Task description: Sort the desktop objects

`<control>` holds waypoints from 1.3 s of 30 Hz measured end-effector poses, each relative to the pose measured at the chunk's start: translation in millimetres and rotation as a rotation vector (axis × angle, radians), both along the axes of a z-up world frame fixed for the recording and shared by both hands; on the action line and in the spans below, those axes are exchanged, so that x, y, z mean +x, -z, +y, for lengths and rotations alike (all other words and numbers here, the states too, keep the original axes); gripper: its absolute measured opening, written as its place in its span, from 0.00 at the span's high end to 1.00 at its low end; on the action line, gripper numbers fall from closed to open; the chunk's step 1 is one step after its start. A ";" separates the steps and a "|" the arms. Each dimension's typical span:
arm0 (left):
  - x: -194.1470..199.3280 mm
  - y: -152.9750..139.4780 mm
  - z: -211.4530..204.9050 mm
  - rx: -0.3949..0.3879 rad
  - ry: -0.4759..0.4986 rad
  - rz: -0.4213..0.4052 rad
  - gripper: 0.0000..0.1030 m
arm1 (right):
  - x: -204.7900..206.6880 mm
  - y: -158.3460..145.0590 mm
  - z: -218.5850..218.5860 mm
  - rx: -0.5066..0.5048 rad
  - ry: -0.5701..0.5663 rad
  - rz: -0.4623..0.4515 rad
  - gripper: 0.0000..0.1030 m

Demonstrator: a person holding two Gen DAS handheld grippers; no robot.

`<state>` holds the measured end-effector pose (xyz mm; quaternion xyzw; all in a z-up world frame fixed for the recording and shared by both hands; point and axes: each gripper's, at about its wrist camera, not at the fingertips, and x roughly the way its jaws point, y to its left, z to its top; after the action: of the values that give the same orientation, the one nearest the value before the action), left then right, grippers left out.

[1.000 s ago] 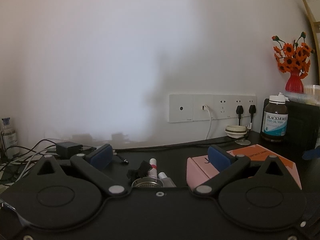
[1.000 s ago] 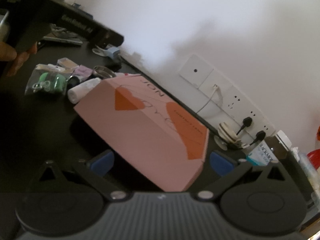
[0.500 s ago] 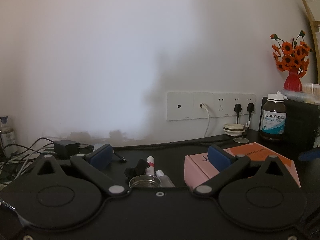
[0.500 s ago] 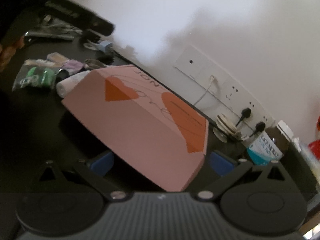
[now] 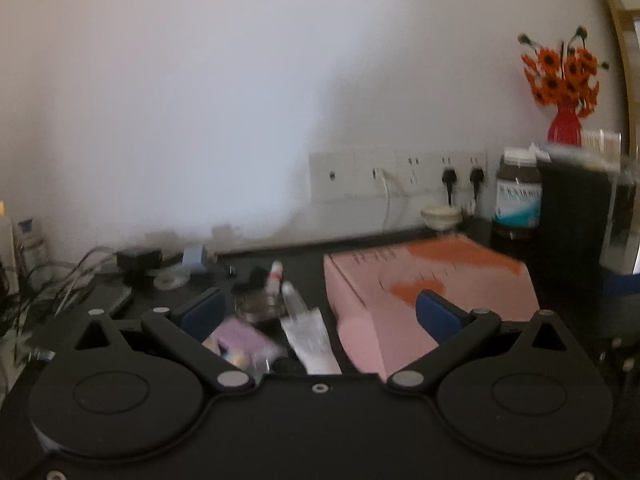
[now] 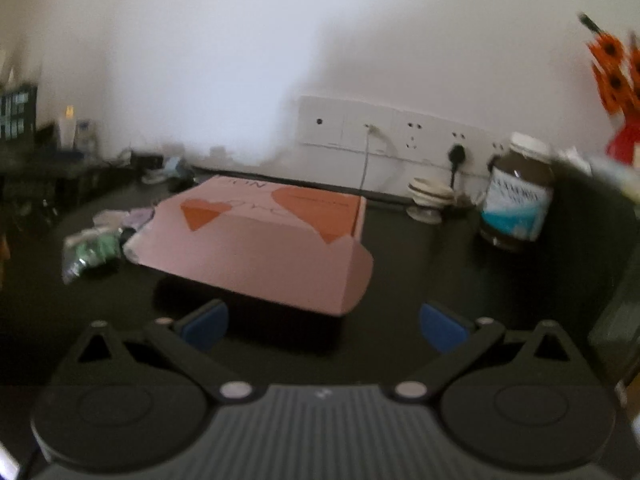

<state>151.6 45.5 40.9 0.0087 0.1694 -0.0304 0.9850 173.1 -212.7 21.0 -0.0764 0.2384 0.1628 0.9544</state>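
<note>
both views are being softened by motion blur and bent at the fisheye edges; a broad grey shadow is being cast on the wall (image 5: 248, 92) beyond the jaws.

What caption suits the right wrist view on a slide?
Open right gripper faces a pink box with orange hearts on a dark desk, supplement bottle at right.
</note>
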 end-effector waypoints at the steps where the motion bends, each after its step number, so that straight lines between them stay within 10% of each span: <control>1: -5.2 1.4 -0.6 -0.010 -0.003 0.015 0.00 | -4.7 0.1 -4.1 0.020 0.004 0.004 0.01; 16: -85.2 25.1 -20.6 0.005 -0.043 0.085 0.00 | -77.2 22.1 -33.2 0.072 -0.011 0.003 0.01; 39: -77.0 27.1 -16.3 0.003 -0.033 0.082 0.00 | -58.1 9.6 -31.7 0.019 -0.028 -0.009 0.01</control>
<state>74.5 29.2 13.8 0.0061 0.2100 -0.0143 0.9776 115.0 -244.4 11.4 -0.0715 0.2315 0.1782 0.9537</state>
